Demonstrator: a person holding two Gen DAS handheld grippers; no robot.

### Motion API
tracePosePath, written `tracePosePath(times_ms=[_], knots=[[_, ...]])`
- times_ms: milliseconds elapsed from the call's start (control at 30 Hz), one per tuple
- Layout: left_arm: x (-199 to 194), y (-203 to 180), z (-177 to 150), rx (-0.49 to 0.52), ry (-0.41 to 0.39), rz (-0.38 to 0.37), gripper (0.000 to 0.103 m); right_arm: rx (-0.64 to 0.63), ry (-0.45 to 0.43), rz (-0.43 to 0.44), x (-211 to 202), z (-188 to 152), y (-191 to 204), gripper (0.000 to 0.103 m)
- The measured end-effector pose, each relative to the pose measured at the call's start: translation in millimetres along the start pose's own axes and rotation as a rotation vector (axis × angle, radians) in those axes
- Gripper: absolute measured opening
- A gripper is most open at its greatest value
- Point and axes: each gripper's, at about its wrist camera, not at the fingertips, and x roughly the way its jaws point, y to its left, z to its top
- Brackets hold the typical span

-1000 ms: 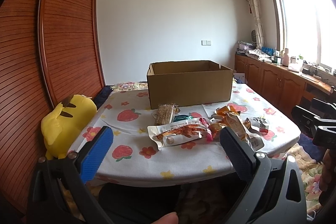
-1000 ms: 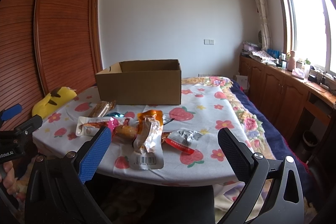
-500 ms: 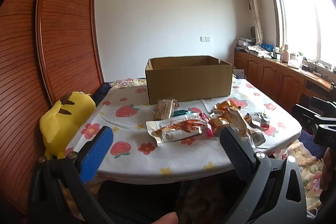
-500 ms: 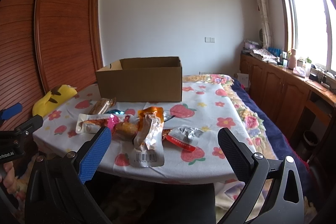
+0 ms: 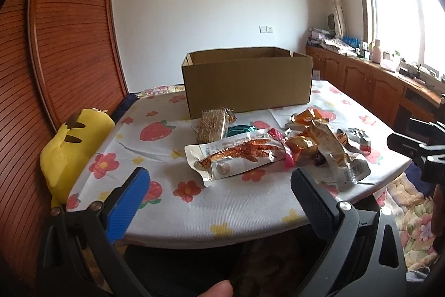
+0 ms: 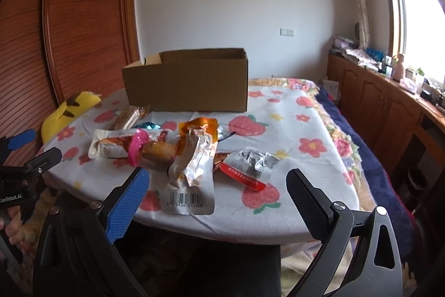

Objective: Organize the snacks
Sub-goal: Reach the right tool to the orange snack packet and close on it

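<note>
Hovering spread and empty at the table's [image 5: 178, 216] near edge, the left gripper [image 5: 219, 202] and right gripper [image 6: 217, 199] face a heap of snacks [image 6: 178, 152] lying before an open box [image 6: 189, 82]. Such foil packs look light, crinkly and slippery (best pinched at a flat sealed edge). A flowered cloth covers the table; a yellow plush [image 5: 69, 141] sits beside it.

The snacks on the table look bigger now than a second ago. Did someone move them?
No. Both grippers moved in toward the table, so everything looks closer. The left gripper and right gripper are still open and hold nothing. The snack pile, the cardboard box and the yellow plush toy stayed where they were.
</note>
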Motion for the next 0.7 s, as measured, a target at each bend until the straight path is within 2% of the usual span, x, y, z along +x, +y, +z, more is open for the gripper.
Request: tracePosePath(times_ms=[200,367,500,700], knots=[[30.5,4.2,3.9,0.010,0.055,-0.018,0.102,-0.012,0.075,0.098,35.0,11.0,-7.4,0.093],[48.3,6.5,5.1,0.003,0.088,-0.051,0.102,-0.054,0.144,0.171,68.4,19.0,3.3,0.084],[56.7,7.4,5.3,-0.006,0.099,-0.069,0.102,-0.062,0.207,0.216,95.9,22.9,11.3,0.080],[68.0,4.8,6.9,-0.006,0.103,-0.111,0.101,-0.088,0.264,0.197,125.8,22.9,19.6,0.078]])
